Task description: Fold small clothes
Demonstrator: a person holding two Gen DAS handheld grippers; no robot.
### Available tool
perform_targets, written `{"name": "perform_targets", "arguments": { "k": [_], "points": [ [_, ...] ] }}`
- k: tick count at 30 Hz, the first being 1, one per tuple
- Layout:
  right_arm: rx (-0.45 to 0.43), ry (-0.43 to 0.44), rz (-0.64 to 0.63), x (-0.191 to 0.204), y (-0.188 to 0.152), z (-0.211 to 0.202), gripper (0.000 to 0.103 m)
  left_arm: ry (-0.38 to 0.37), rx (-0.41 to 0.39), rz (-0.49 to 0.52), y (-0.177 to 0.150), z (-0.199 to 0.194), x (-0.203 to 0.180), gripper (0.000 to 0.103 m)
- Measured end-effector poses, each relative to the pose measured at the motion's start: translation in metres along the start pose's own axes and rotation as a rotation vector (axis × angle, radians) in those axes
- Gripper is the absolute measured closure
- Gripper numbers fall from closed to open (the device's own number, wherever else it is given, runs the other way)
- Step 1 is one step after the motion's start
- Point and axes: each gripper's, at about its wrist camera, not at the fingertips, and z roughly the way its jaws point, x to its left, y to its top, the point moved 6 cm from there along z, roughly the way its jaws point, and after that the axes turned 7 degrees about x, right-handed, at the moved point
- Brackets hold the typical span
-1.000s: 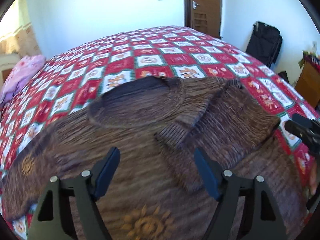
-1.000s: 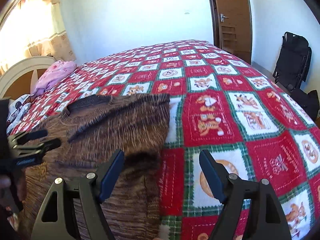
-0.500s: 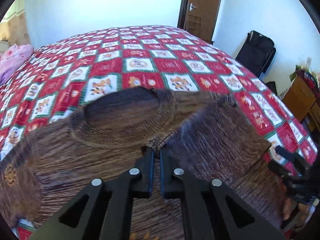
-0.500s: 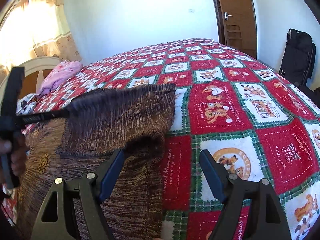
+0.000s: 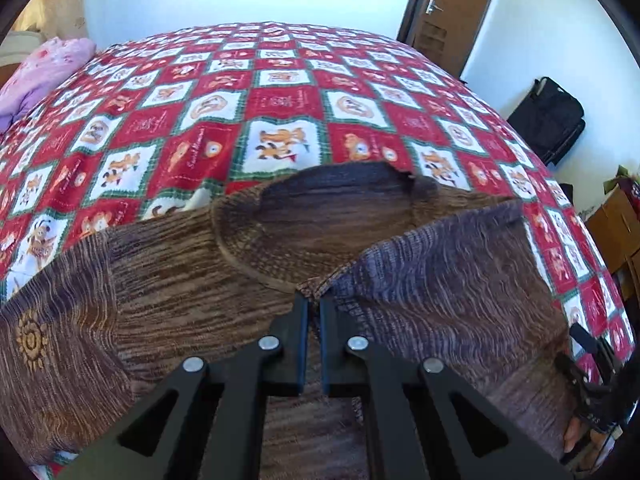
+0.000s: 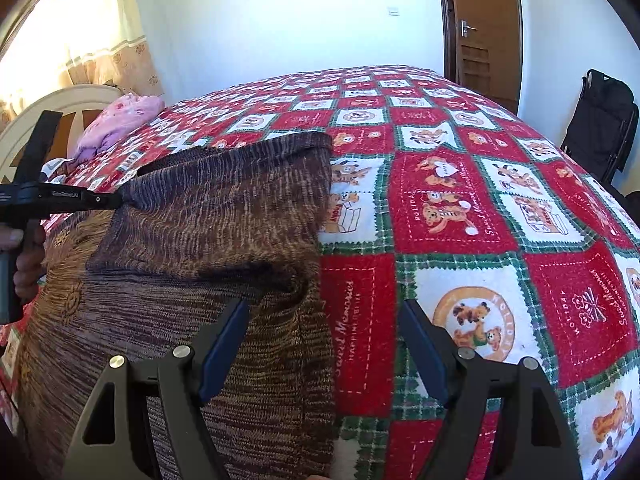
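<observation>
Left claw [image 5: 313, 304] clenched on the cuff of the sweater's folded-over sleeve [image 5: 452, 280], fabric pinched between the pads just below the neckline [image 5: 332, 216]. Right claw [image 6: 322, 344] released, jaws spread wide, hovering over the sweater's right edge where knit meets bedspread, nothing between the pads. Brown knit sweater [image 6: 200, 288] spread flat on the near part of the bed, sun motifs on the front. Red, white and green patchwork bedspread [image 6: 460, 208] beyond. Pink bundle [image 6: 120, 124] by the headboard. Farther still, wooden door [image 6: 484, 32] and black bag [image 6: 604, 120] against the wall.
</observation>
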Motion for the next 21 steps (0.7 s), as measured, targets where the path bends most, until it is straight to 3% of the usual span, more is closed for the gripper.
{"name": "perform_targets", "arguments": {
  "k": [4, 6, 8, 10, 11, 12, 14, 18, 21],
  "points": [
    [0.013, 0.007, 0.006, 0.0, -0.001, 0.002, 0.025, 0.006, -0.05, 0.036, 0.002, -0.008, -0.003, 0.095],
    [0.008, 0.01, 0.006, 0.0, -0.001, 0.001, 0.025, 0.069, -0.04, 0.088, 0.0, -0.008, -0.011, 0.092],
    [-0.022, 0.017, 0.01, 0.0, 0.0, -0.004, 0.025, 0.083, -0.044, 0.117, -0.003, -0.013, -0.016, 0.088],
    [-0.054, 0.05, 0.019, -0.002, 0.004, -0.014, 0.025, 0.112, -0.071, 0.137, -0.01, -0.023, -0.022, 0.067],
    [-0.045, 0.089, 0.032, -0.001, 0.009, -0.018, 0.025, 0.132, -0.09, 0.147, -0.013, -0.028, -0.024, 0.042],
    [-0.022, 0.121, 0.037, 0.0, 0.014, -0.019, 0.025, 0.166, -0.126, 0.165, -0.018, -0.034, -0.028, 0.024],
    [0.012, 0.21, 0.047, 0.004, 0.032, -0.022, 0.025, 0.228, -0.165, 0.211, -0.026, -0.035, -0.035, 0.021],
    [0.103, 0.391, 0.128, 0.007, 0.083, -0.002, 0.025, 0.279, -0.09, 0.263, -0.037, -0.007, -0.04, 0.021],
    [0.167, 0.4, 0.174, 0.005, 0.11, 0.038, 0.025, 0.286, -0.063, 0.237, -0.042, 0.007, -0.032, 0.02]
  ]
}}
